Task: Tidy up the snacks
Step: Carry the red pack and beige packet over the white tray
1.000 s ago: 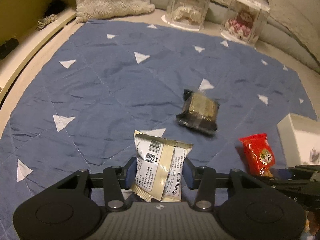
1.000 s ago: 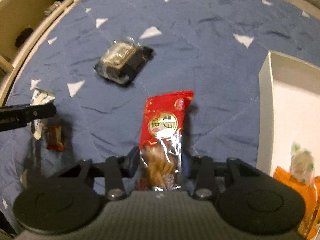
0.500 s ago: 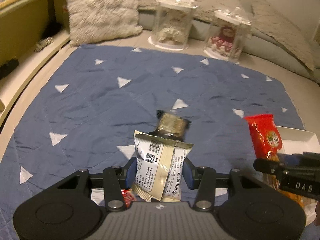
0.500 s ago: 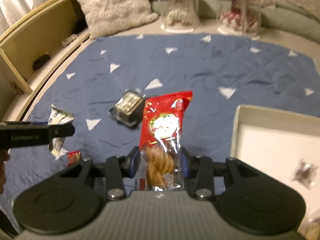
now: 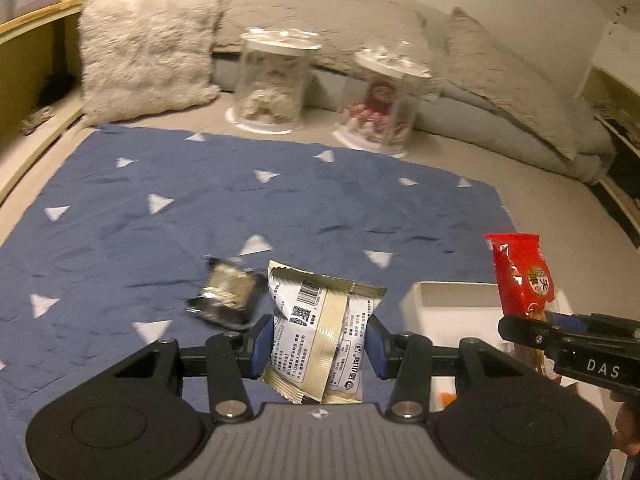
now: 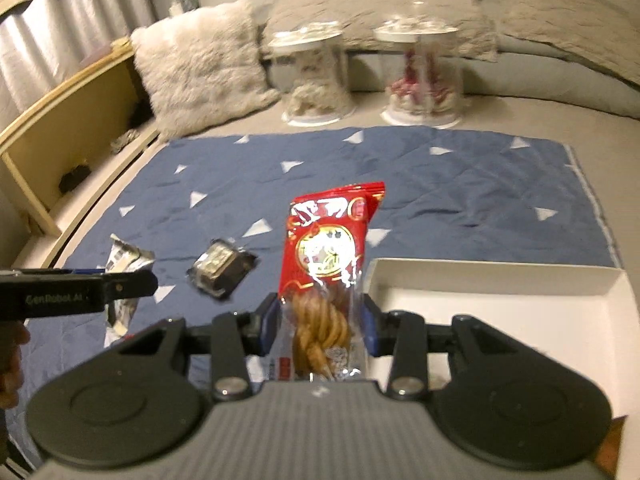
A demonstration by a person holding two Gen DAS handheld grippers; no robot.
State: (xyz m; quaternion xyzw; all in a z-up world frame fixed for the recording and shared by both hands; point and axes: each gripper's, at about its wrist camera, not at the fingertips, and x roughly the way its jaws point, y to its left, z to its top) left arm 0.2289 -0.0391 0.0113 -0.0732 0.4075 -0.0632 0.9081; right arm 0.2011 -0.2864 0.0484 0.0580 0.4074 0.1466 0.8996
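Note:
My left gripper (image 5: pixel 318 346) is shut on a cream and white snack packet (image 5: pixel 320 328), held up above the blue blanket (image 5: pixel 200 216). In the right wrist view my right gripper (image 6: pixel 322 330) is shut on a red packet (image 6: pixel 328 248) with a twisted pastry showing through its clear lower half. The same red packet (image 5: pixel 522 276) shows at the right of the left wrist view, over the white box (image 5: pixel 452 304). The white box (image 6: pixel 496 308) lies just right of the red packet. A dark-wrapped snack (image 5: pixel 226 298) lies on the blanket, left of the box.
Two clear domed cases (image 5: pixel 276 80) (image 5: pixel 384 96) with figures inside stand beyond the blanket's far edge. A fluffy pillow (image 5: pixel 148 44) sits at the back left, grey cushions (image 5: pixel 500 76) at the back right. A wooden shelf (image 6: pixel 68 128) runs along the left. A hand (image 6: pixel 12 360) shows at the left edge.
Both grippers rose and tilted up with their packets, so the far cushions and cases came into view. The white box now lies close in front of both.

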